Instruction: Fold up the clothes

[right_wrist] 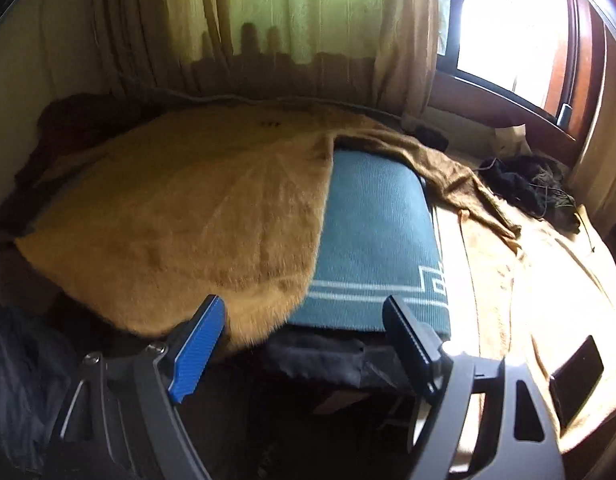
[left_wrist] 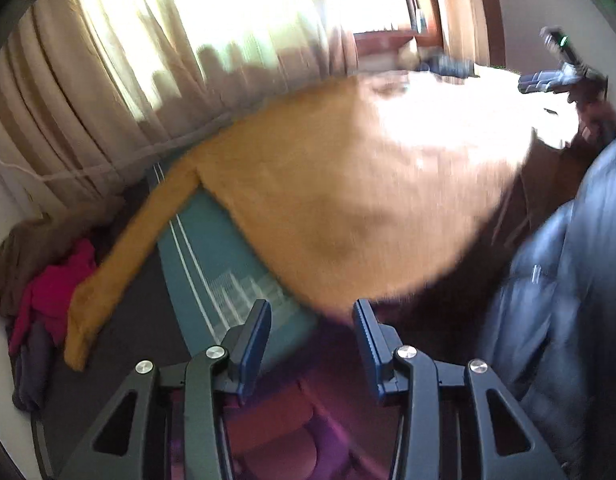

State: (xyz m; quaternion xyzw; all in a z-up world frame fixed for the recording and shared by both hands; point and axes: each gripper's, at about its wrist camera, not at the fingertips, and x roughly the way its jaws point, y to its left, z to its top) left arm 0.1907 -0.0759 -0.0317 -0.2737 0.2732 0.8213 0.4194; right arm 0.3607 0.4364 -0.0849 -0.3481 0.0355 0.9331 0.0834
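A mustard-yellow fuzzy sweater (left_wrist: pixel 328 184) lies spread on a teal mat (left_wrist: pixel 211 252), one sleeve (left_wrist: pixel 119 264) trailing to the left. My left gripper (left_wrist: pixel 312 312) is open and empty, just short of the sweater's near hem. In the right wrist view the sweater (right_wrist: pixel 179 216) covers the left of the teal mat (right_wrist: pixel 372 240), its other sleeve (right_wrist: pixel 440 172) stretched right. My right gripper (right_wrist: pixel 303 312) is open and empty, at the sweater's lower right corner. The right gripper also shows far right in the left wrist view (left_wrist: pixel 548 76).
A pile of red and grey clothes (left_wrist: pixel 47 300) lies at the left. Beige curtains (right_wrist: pixel 267 40) hang behind the mat. A dark tangle of cloth and cord (right_wrist: pixel 532 188) and a dark phone (right_wrist: pixel 576 376) lie on the tan sheet at right. A blue padded jacket (left_wrist: pixel 568 280) is close on the right.
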